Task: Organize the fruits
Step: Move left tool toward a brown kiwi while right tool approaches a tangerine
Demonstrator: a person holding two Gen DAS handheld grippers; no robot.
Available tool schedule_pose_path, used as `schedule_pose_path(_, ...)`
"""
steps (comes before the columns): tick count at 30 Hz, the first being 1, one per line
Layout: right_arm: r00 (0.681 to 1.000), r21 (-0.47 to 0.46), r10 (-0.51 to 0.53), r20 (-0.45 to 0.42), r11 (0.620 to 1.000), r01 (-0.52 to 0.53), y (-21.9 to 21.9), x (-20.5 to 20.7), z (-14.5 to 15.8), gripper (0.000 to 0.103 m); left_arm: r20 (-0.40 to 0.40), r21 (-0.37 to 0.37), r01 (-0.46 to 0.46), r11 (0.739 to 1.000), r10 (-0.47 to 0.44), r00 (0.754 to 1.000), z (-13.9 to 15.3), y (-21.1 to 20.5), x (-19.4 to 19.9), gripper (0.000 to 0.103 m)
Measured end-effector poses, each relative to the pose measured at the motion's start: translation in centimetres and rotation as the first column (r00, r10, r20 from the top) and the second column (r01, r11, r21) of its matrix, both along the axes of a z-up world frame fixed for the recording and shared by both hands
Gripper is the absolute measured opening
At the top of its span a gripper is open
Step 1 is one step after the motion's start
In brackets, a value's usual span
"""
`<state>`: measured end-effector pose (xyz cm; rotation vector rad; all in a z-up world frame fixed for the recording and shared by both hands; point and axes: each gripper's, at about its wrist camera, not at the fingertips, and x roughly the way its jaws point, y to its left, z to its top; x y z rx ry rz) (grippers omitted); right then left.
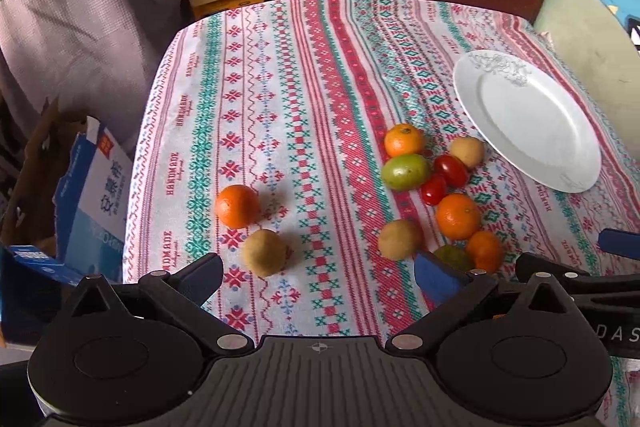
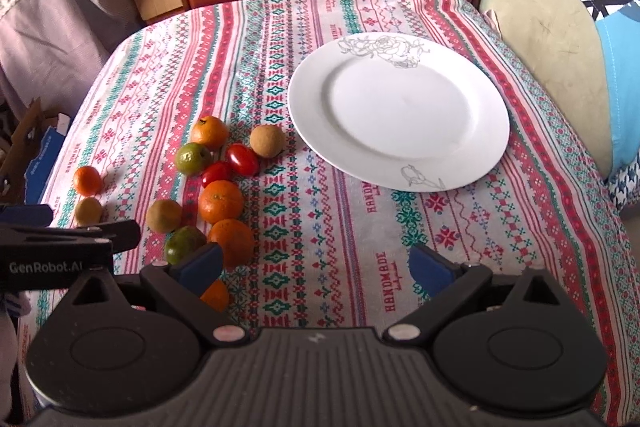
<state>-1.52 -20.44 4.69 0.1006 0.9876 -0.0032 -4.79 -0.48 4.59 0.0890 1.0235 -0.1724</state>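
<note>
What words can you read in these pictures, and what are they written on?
"HANDMADE": on the tablecloth, woven in red and repeated many times.
"GenRobot.AI": on the left gripper body, seen from the right wrist camera.
"DAS": on the right gripper body, cut off at the picture's edge.
Chinese characters: on the blue-and-white box beside the table, too blurred to read.

Soft daylight, faint shadows beside fruit, sharp centre, fisheye bending and dark corners.

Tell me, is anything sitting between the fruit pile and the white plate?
Nothing visible. Only bare tablecloth separates the fruit cluster from the plate; the nearest fruit, a tan one, lies just off its rim. Both tongs are open.
</note>
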Motion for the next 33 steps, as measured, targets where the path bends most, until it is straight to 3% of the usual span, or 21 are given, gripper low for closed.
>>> schedule_pose_path(6, 0.998, 0.015, 0.049, 0.044, 0.999, -0.050, -0.8, -1.6, 0.0, 0.097, 0.043, -0.025, 0.035, 0.999, -0.034, 0.999, 0.3, -0.1, -1.0, 0.101)
schedule_pose_path(16, 0.990, 0.067, 0.091, 0.103, 0.993, -0.098, -2.7, -3.6, -0.5, 0.079, 0.082, -0.054, 0.093, 0.994, -0.088, 0.993, 0.2, -0.7, -3.7, 0.101)
schedule_pose_path(19, 0.987, 0.104, 0.118, 0.109, 0.986, -0.130, -2.7, -4.2, -0.8, 0.068, 0.110, -0.019, 0.115, 0.993, -0.112, 0.988, 0.1, -0.9, -4.2, 0.098)
schedule_pose_path(25, 0.968, 0.132, 0.220, 0.124, 0.963, -0.235, -0.5, -5.2, -1.7, 0.049, 0.111, -0.040, 0.092, 0.995, -0.087, 0.990, -0.3, 0.1, -3.9, 0.090)
schedule_pose_path(29, 0.949, 0.137, 0.275, 0.152, 0.945, -0.296, 1.0, -5.5, -1.9, 0.046, 0.107, -0.050, 0.085, 0.995, -0.079, 0.991, -0.7, 0.6, -3.7, 0.080)
schedule_pose_path(33, 0.943, 0.123, 0.290, 0.162, 0.943, -0.311, 1.8, -4.9, -2.3, 0.045, 0.101, -0.050, 0.077, 0.996, -0.071, 0.992, -1.1, 1.2, -3.6, 0.079)
